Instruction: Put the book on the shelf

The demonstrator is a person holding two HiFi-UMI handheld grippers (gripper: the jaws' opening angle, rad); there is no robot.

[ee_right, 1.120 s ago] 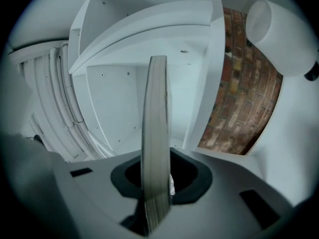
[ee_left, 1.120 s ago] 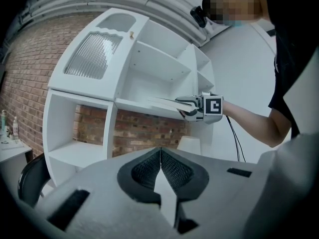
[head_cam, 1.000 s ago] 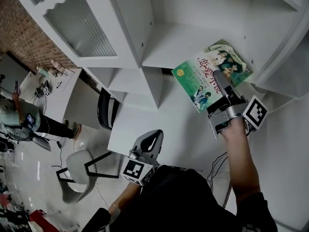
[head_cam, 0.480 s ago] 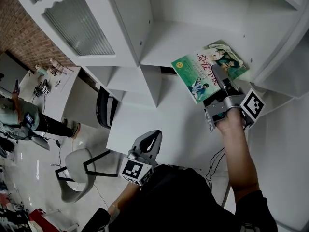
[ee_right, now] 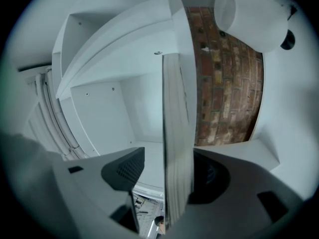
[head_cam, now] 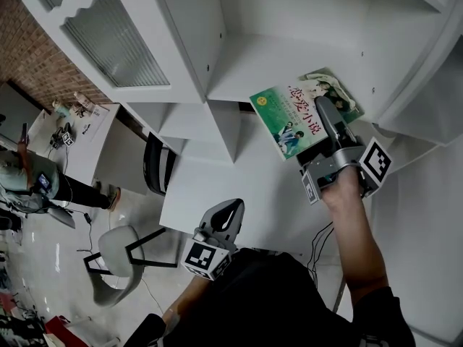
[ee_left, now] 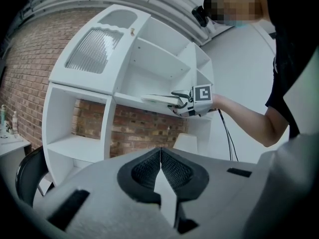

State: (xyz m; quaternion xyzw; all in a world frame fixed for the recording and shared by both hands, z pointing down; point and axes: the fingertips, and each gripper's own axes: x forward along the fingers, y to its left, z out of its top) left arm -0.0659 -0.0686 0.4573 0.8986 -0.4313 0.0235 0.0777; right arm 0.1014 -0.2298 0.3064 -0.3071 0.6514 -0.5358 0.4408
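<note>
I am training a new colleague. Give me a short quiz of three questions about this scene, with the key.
1. True or false: the left gripper holds the book.
2. The book's cover is mainly: A red, B green, C black.
3. What stands between the jaws of the right gripper?
Key: 1 false: its jaws are shut on nothing. 2 B. 3 the book; these jaws are opening, and one pad stands clear of it.

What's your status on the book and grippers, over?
Left gripper shut, empty. Right gripper opening, book between jaws. Book partway over shelf. Nothing blocking.
</note>
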